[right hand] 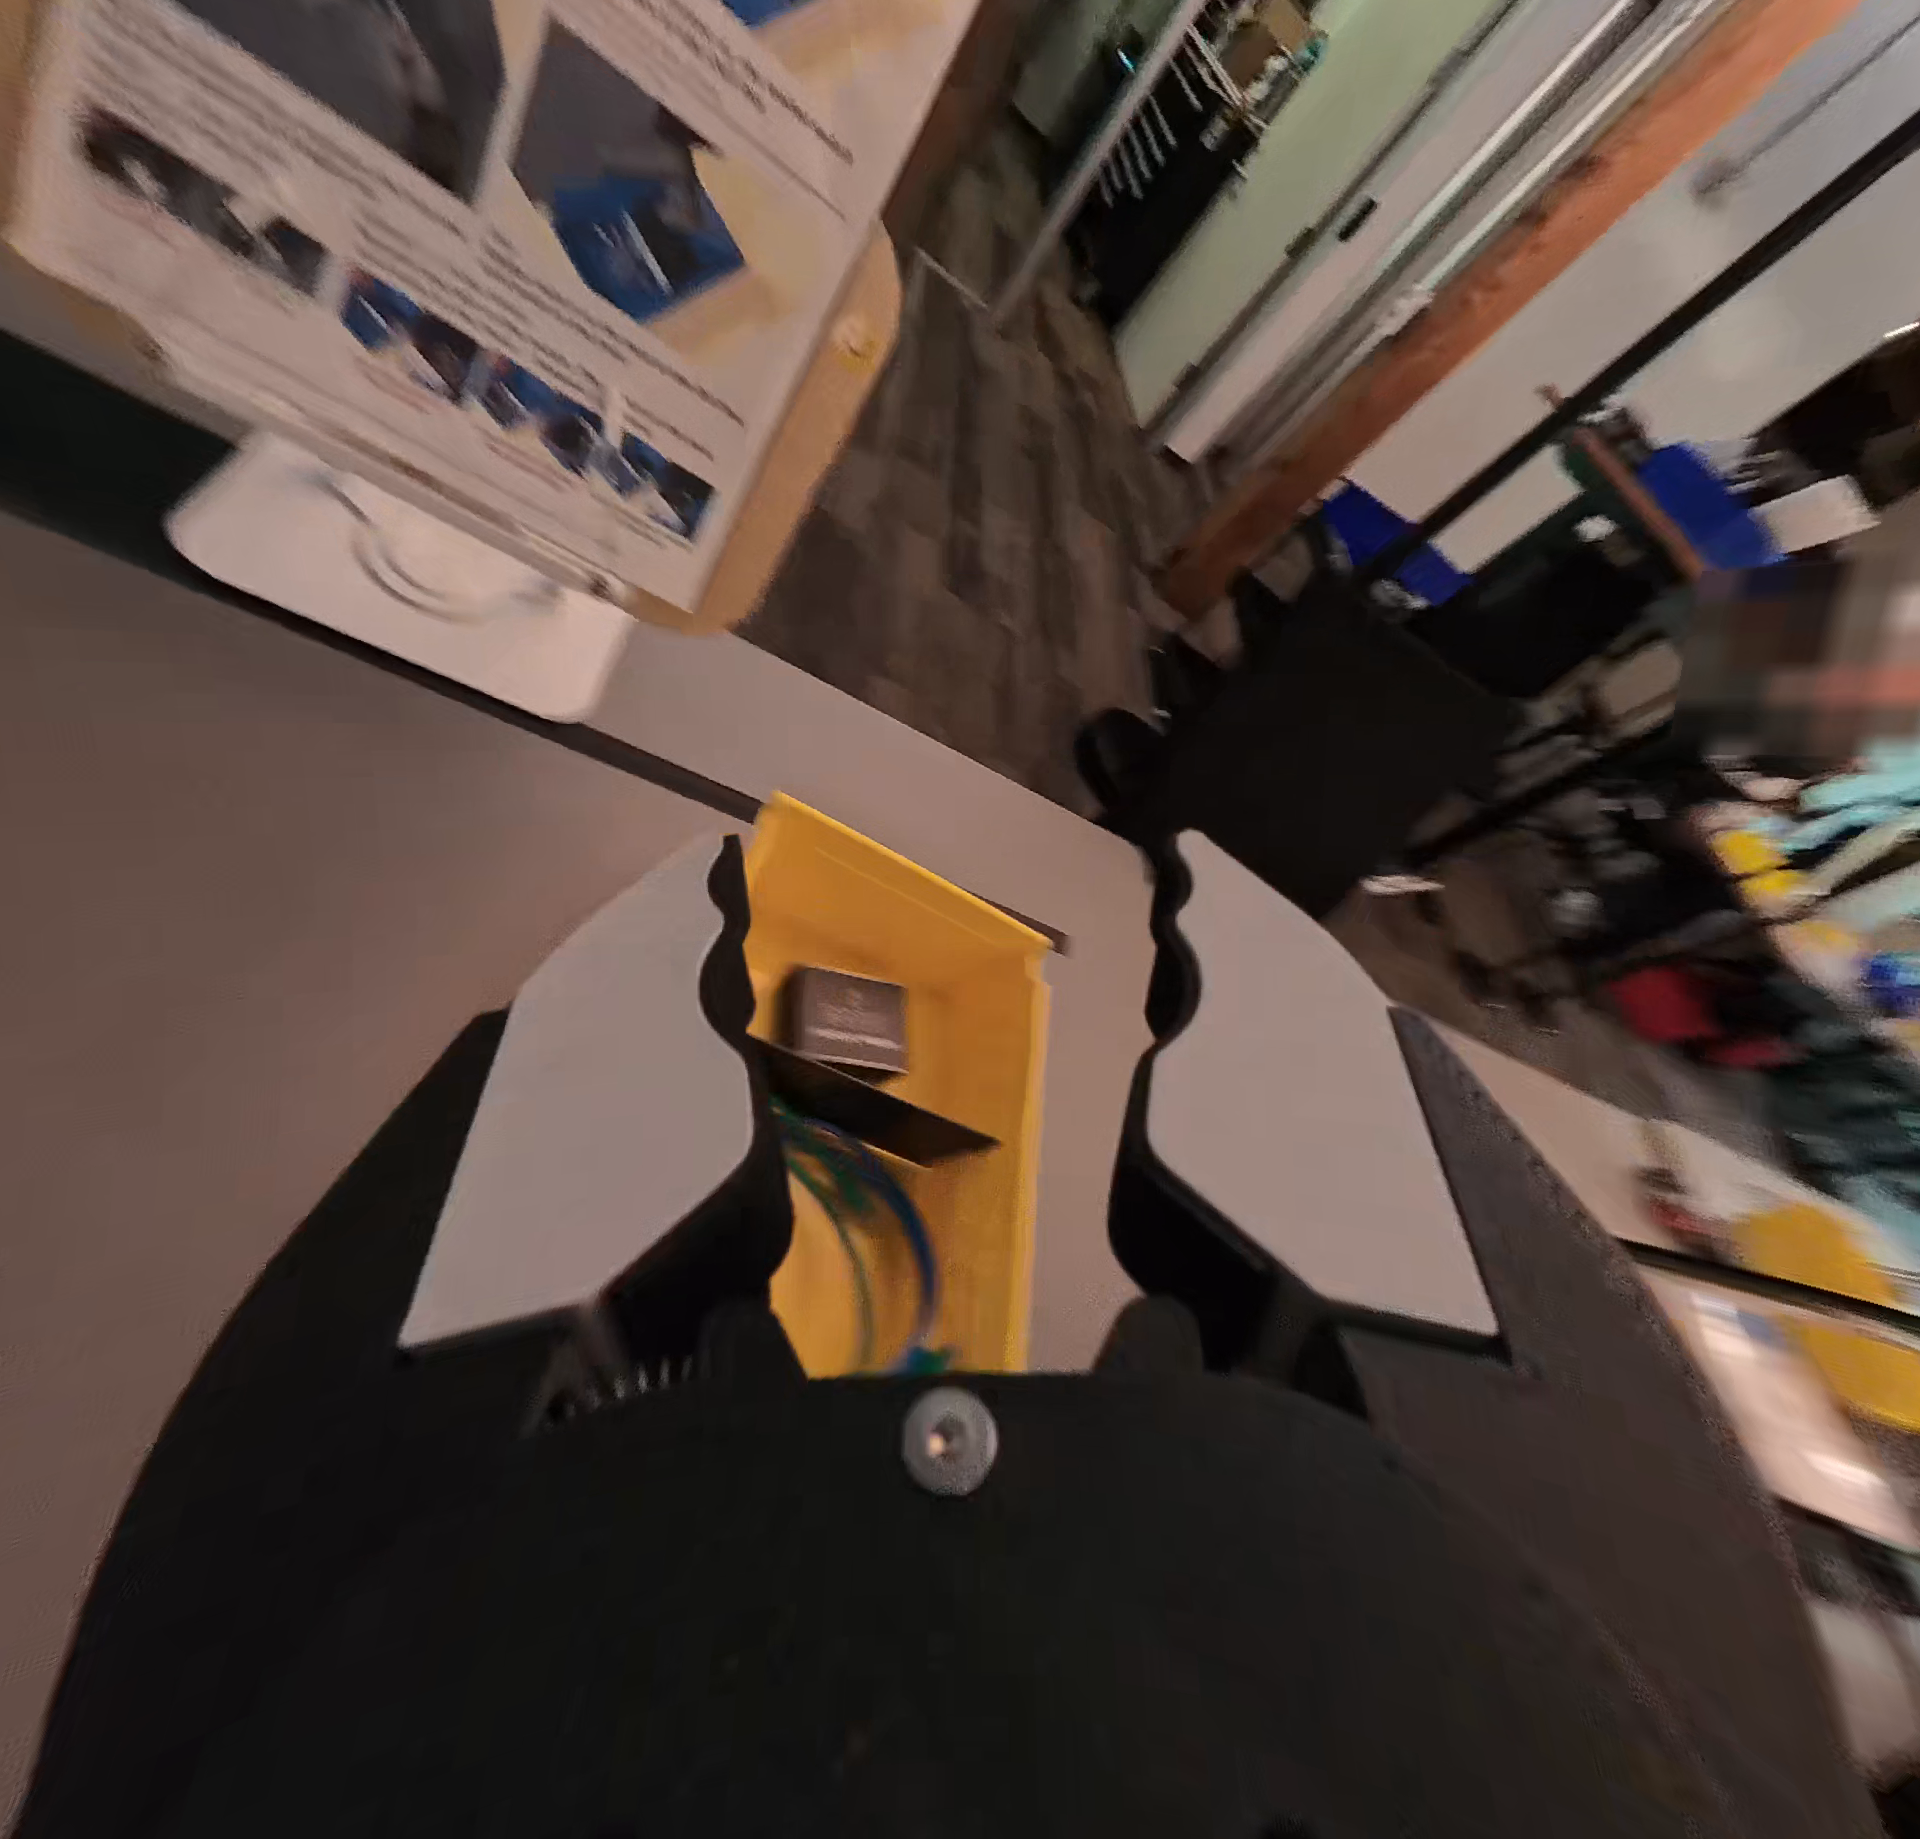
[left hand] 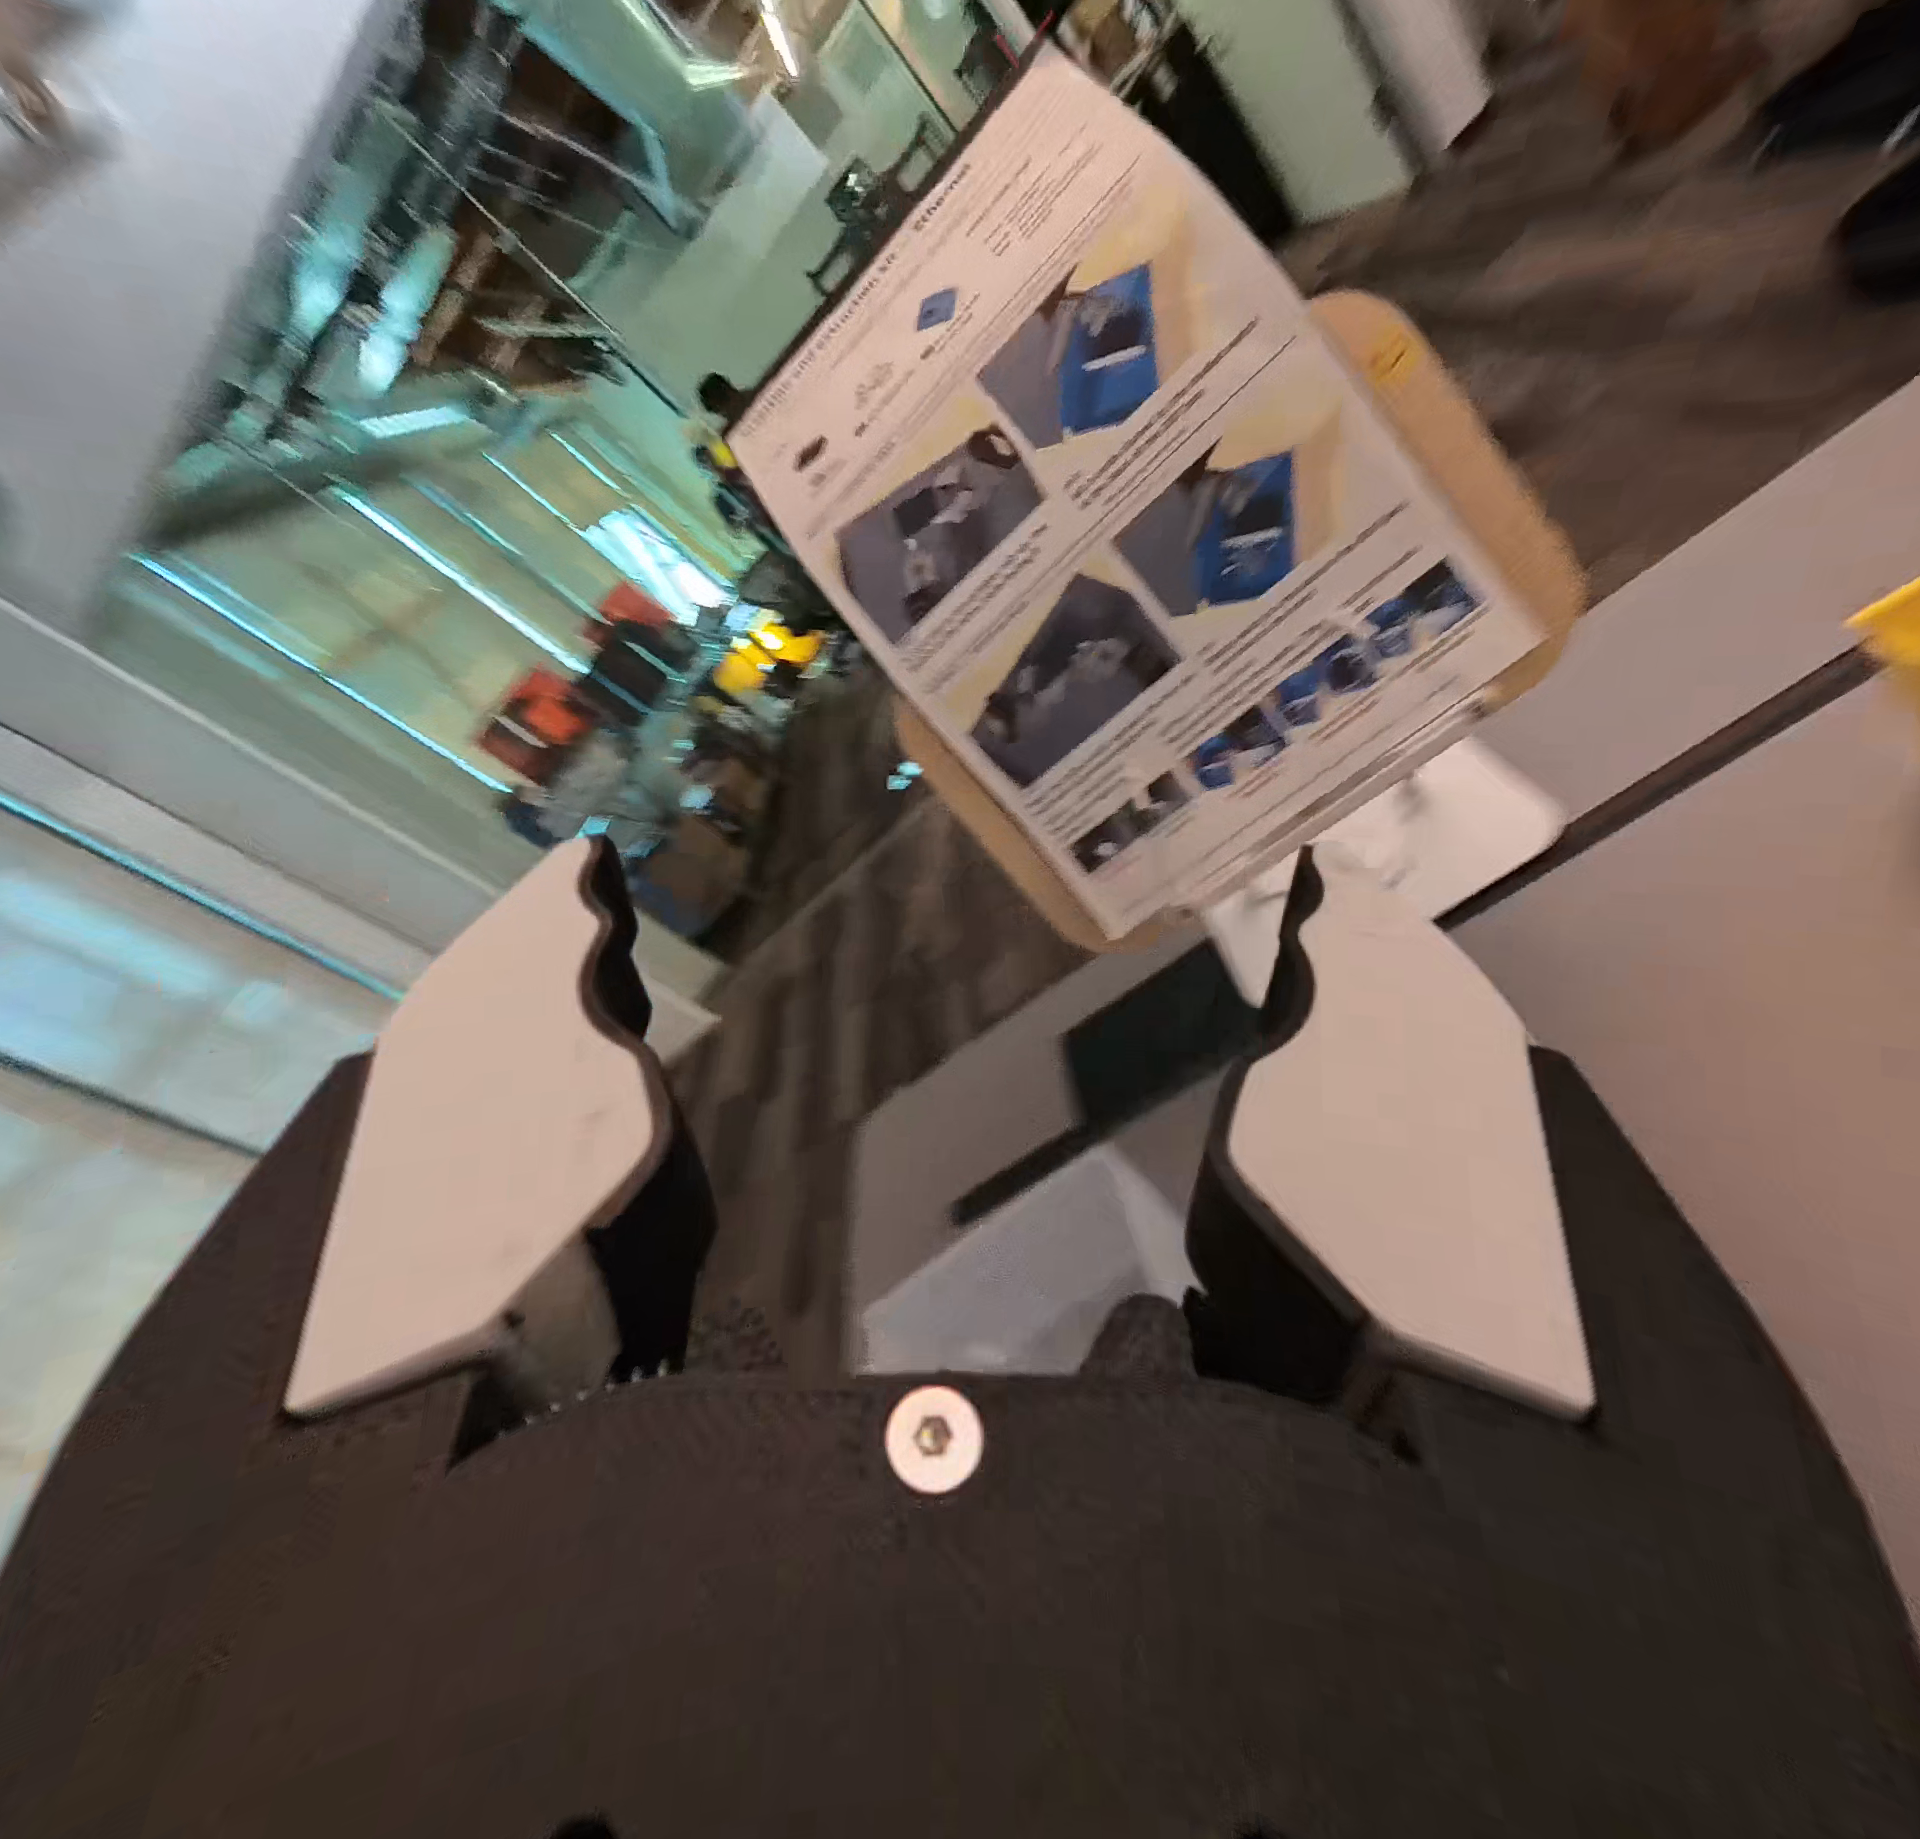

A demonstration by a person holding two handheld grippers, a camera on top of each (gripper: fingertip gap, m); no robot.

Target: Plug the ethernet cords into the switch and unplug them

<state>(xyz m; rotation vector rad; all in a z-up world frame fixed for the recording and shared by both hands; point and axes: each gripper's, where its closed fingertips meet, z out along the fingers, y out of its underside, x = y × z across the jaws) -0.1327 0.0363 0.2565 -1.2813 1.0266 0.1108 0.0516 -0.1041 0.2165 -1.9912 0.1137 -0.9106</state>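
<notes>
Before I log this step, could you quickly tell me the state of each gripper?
Left gripper: open, holding nothing.
Right gripper: open, holding nothing, above the yellow bin.
</notes>
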